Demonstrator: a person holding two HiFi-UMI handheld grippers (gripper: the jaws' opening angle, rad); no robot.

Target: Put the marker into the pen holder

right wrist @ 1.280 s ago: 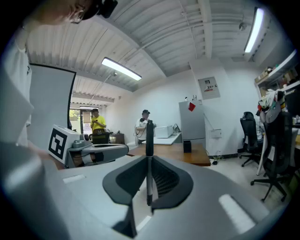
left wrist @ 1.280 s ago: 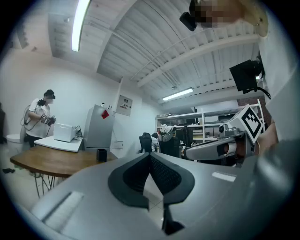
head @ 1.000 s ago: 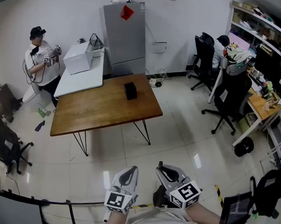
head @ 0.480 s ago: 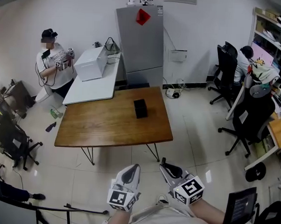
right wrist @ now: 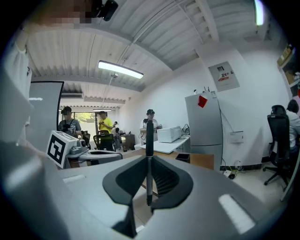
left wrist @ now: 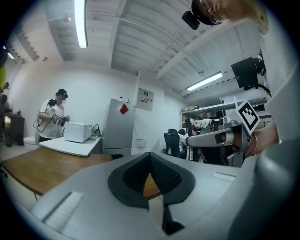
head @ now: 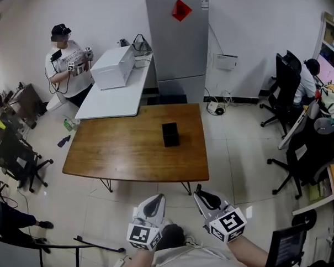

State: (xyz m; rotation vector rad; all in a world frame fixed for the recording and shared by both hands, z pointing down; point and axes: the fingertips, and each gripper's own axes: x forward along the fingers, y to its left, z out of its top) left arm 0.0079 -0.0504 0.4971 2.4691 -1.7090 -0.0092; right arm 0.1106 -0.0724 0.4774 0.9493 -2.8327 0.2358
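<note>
The black pen holder [head: 169, 134] stands upright on the wooden table [head: 116, 155], right of its middle and well ahead of both grippers. In the right gripper view it shows small past the jaws [right wrist: 183, 158]. My right gripper [head: 200, 193] is shut on a dark marker [right wrist: 149, 154], which stands upright between the pads with its tip above them. In the head view the marker cannot be made out. My left gripper [head: 159, 200] is held low beside the right one. Its jaws [left wrist: 150, 157] meet with nothing between them.
A white table [head: 110, 97] with a microwave [head: 113, 67] adjoins the wooden one, and a grey fridge [head: 176, 39] stands behind. A person [head: 65, 65] stands at far left. Office chairs [head: 310, 147] stand at right, and another chair [head: 11, 156] at left. Tiled floor lies between me and the table.
The table and fridge have shifted lower and toward the middle of the head view, so I have come closer. Both grippers keep their place and the marker stays gripped.
</note>
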